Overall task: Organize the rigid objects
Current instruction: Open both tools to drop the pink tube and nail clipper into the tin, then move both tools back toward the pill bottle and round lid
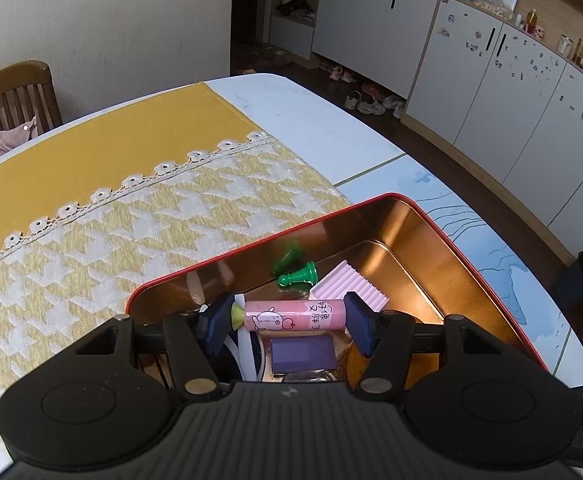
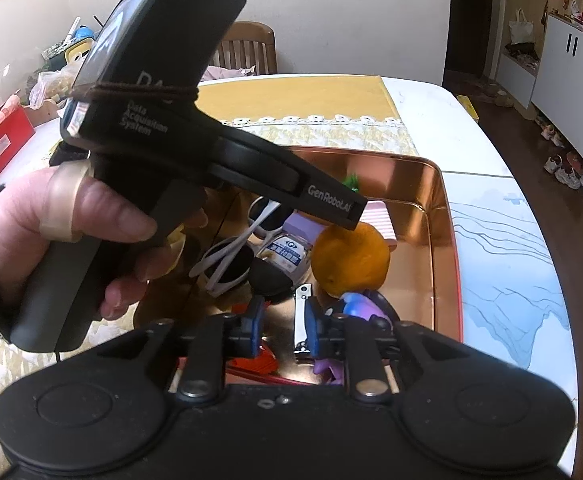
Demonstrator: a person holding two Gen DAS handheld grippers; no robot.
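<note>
White cabinets [image 1: 375,28] and a wooden chair [image 1: 15,96] stood behind a tabletop [image 1: 291,100] spread with a yellow cloth [image 1: 131,184]. On its near right part sat a red-rimmed tin [image 1: 443,236] with a coppery inside, already holding a green pawn [image 1: 297,276], a ribbed pink piece [image 1: 351,286], a purple block [image 1: 303,354], an orange [image 2: 351,260], sunglasses [image 2: 231,260], a small jar [image 2: 287,254] and nail clippers [image 2: 301,320].

The step in hand looked like the drop: the left claw [image 1: 287,320] gripped a pink tube [image 1: 291,315] end to end, just above the tin's contents. The tube lay crosswise, its long axis running left to right, level with the claw's pads; its yellow-green tip pointed left against the left pad, its blunt end bore on the right one. The printed rabbit and lettering faced up toward the camera.

The right claw [image 2: 281,326] hovered low over the tin's near end, its pads standing slightly apart with nothing pressed between them; the clippers lay just beside its right pad, underneath. A person's hand [image 2: 71,236] on the left grip showed in the right view.

Next, I judged, the left claw needed lowering a little more toward the free floor between the pawn and the block, then opening so the tube settled flat. It could roll once freed, so a low release seemed wise.
</note>
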